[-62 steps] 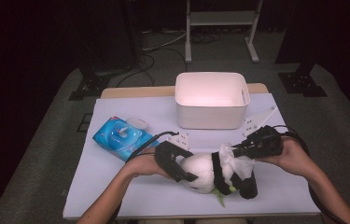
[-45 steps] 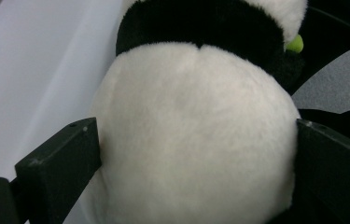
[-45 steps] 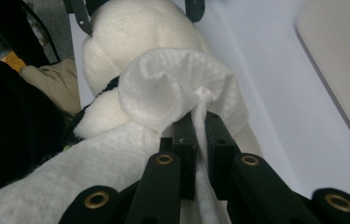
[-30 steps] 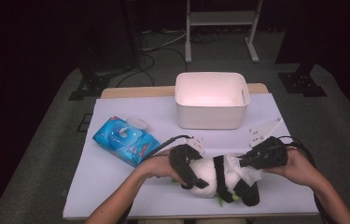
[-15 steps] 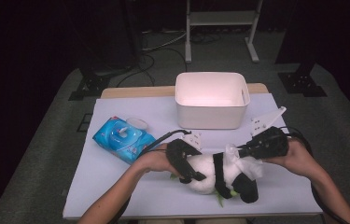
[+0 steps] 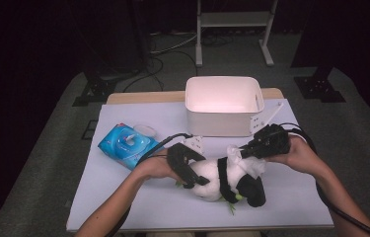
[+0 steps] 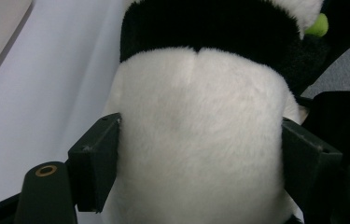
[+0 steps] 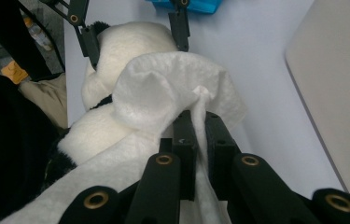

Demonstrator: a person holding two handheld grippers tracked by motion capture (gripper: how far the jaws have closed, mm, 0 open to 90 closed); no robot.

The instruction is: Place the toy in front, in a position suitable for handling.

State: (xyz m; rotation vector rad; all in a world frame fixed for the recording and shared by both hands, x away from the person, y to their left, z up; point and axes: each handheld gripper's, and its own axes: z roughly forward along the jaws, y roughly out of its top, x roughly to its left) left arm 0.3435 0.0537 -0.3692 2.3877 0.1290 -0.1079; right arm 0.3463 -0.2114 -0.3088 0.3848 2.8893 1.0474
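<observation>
Low in the frame, the left claw (image 6: 188, 168) clamps the plush panda (image 6: 222, 180), steadying it while the right claw (image 6: 251, 148) pinches a white wipe (image 6: 244, 162) against it for cleaning

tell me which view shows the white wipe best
The right gripper view: the white wipe sits close up, pinched between the right tongs and draped on the toy panda. The high view shows it small at the panda's back. The left gripper view gives panda fur.
</observation>
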